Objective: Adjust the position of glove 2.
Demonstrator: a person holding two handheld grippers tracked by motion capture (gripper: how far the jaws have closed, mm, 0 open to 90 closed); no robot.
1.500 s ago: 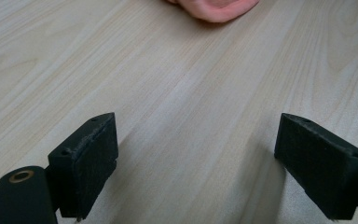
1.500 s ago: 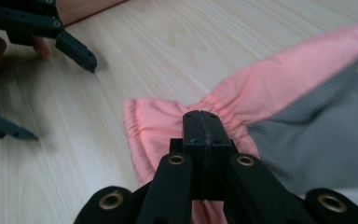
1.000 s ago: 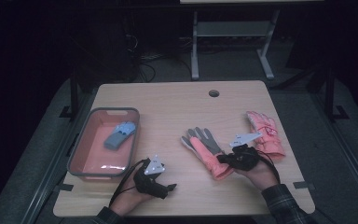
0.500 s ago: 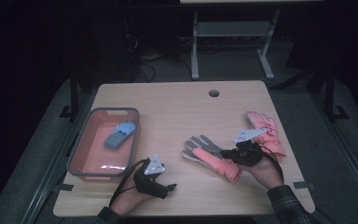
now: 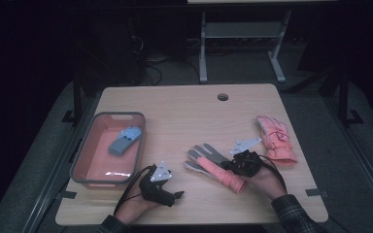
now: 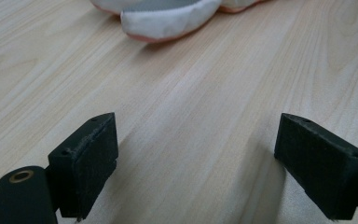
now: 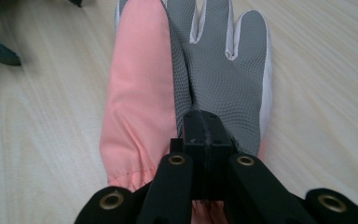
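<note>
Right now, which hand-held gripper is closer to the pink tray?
Left. The left hand-held gripper sits just beside the pink tray's near corner. The right hand-held gripper is farther off, shut on the grey-palmed glove.

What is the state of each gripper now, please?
Left gripper: open, holding nothing.
Right gripper: closed on the pink and grey glove.

tray (image 5: 77, 160): blue glove (image 5: 124, 140) inside | pink glove (image 5: 276, 139): table's (image 5: 184, 111) right
</note>
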